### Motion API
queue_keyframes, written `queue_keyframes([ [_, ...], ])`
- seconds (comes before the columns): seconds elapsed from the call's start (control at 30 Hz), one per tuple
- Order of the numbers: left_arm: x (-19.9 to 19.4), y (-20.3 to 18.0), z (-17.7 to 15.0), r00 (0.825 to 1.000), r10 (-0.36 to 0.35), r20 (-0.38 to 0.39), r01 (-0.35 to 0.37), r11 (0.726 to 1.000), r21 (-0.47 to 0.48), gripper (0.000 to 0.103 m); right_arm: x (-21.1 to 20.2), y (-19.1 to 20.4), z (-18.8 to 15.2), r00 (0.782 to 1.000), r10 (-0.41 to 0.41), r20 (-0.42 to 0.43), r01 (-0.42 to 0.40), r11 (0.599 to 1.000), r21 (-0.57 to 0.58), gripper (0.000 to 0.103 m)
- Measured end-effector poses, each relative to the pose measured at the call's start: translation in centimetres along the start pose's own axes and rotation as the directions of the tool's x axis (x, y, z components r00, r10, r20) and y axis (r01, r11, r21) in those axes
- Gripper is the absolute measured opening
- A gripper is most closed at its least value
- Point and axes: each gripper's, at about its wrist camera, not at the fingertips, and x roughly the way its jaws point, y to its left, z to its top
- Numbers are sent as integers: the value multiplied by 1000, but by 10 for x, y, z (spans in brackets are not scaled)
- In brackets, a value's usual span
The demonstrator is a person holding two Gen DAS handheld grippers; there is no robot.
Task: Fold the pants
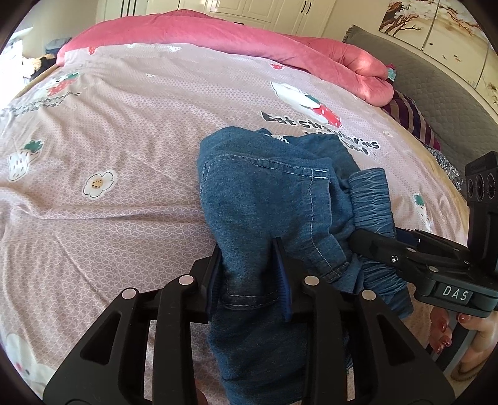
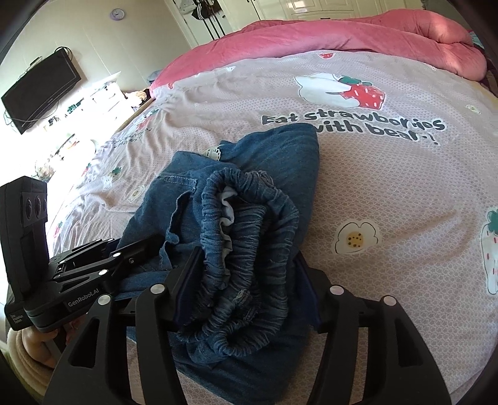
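Pants (image 1: 264,199) of blue denim lie bunched on the bed (image 1: 109,131), straight ahead of both hand-held grippers, on a pinkish cover printed with strawberries, flowers and the words "Eat strawberries with bear". Beyond the pants, at the far side of the bed from me, a pink quilt (image 1: 218,31) is rolled into a long ridge. Past it I see white wardrobe doors (image 1: 264,9), and to the right of my left hand-held gripper a grey headboard (image 1: 435,93) under a painting of branches (image 1: 435,21). From the right wrist camera a black television (image 2: 40,93) hangs on the wall to the left.

My left hand-held gripper (image 1: 250,274) has its fingers partly closed on a fold of denim near a stitched seam; the cloth fills the gap between the pads. My right hand-held gripper (image 2: 246,286) is spread wider and pinches the gathered elastic waistband (image 2: 246,243), which bulges up between its fingers.

The two sit near each other, both pointed across the bed, the right one just to the right of the left and angled inward toward it. A hand (image 1: 460,336) with red-painted nails wraps the right handle from below.
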Motion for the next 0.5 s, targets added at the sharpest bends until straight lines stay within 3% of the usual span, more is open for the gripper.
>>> queue_keyframes([
  [0.23,-7,3,2,1000,-9,8,9,1000,-4,32,-13,3,0,999,14,32,-13,1000,-7,65],
  [0.5,-13,2,1,1000,-15,16,15,1000,-3,38,-21,5,0,998,15,57,-15,1000,-8,67],
])
